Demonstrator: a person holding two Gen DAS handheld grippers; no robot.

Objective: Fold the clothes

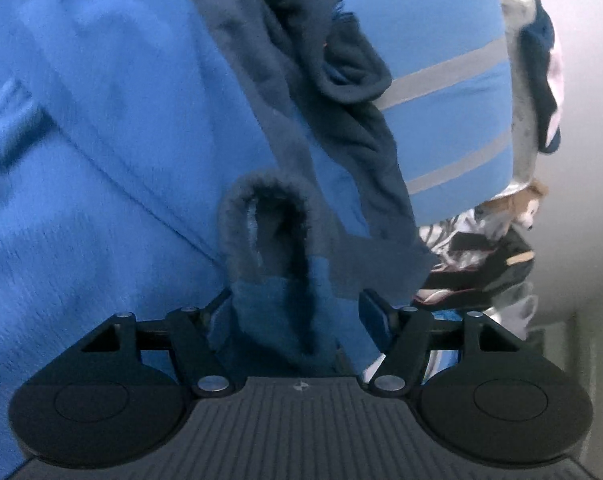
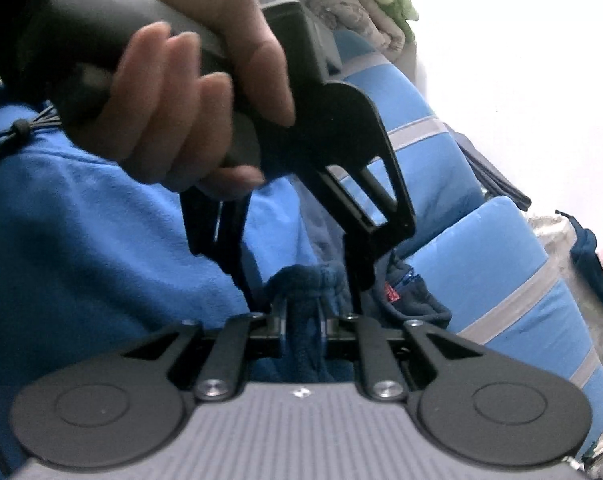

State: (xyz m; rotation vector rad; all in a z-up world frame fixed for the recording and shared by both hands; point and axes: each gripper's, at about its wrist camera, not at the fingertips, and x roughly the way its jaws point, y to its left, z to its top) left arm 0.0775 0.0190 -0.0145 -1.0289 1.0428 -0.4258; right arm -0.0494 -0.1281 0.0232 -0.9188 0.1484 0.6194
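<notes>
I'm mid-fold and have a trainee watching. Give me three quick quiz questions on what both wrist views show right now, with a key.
1. True or false: the right tongs are clamped on dark blue fabric.
2. Which tongs stand open? A) left B) right C) both
3. Fill in: the light blue cushion carries grey ____.

Key:
1. True; the pads pinch a bunched fold of the dark blue fabric.
2. A; the left tongs stand apart, with the cloth loop loose between them.
3. Stripes.
</notes>
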